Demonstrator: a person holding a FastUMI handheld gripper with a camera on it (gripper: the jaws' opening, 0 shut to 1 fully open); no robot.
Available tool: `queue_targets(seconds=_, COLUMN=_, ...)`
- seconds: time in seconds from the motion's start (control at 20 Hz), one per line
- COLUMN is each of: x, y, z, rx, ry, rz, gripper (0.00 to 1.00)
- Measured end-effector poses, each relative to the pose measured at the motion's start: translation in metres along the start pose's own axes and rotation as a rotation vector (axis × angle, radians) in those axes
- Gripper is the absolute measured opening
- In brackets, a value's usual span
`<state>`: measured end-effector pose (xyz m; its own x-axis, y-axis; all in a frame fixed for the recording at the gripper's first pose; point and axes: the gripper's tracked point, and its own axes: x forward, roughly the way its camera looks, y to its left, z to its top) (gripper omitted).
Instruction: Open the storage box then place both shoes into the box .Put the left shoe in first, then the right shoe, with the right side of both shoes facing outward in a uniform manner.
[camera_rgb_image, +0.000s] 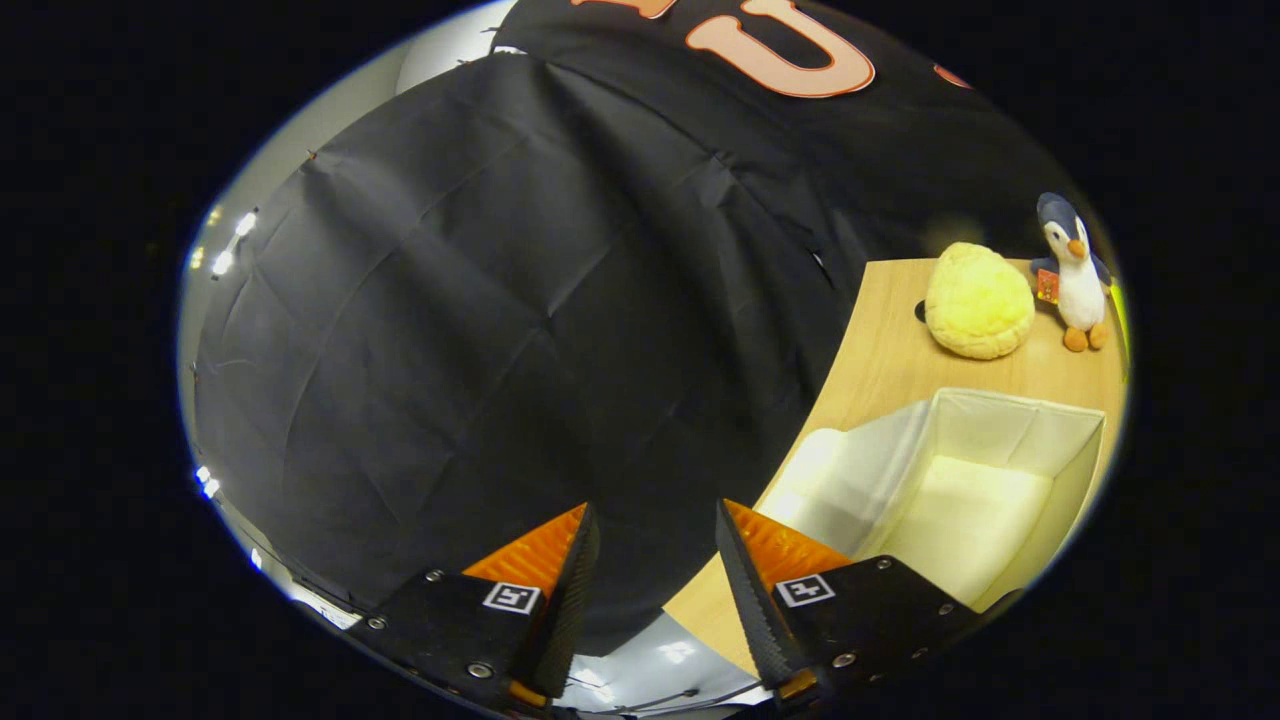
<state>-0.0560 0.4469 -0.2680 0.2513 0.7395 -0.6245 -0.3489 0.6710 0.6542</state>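
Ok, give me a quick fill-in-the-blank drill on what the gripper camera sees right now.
1. The gripper's fingers are ____, with nothing between them.
2. The box on the table is open and holds ____ shoes.
3. The yellow plush sits beside a toy ____.
4. The fingers point mostly at the black ____.

Missing words: open; no; penguin; cloth.

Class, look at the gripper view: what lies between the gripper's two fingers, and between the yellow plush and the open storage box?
Nothing sits between the fingers of the open gripper. Between the yellow plush and storage box lies bare wooden table.
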Motion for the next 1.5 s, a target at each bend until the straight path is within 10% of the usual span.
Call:
queue_targets(seconds=0.75, x=-0.169, y=-0.203, z=-0.021, rx=-0.01, ry=-0.197, rz=-0.392, gripper=0.9)
queue_targets(seconds=1.5, x=-0.285, y=-0.365, z=-0.194, rx=0.097, ry=-0.022, rz=-0.814, gripper=0.84)
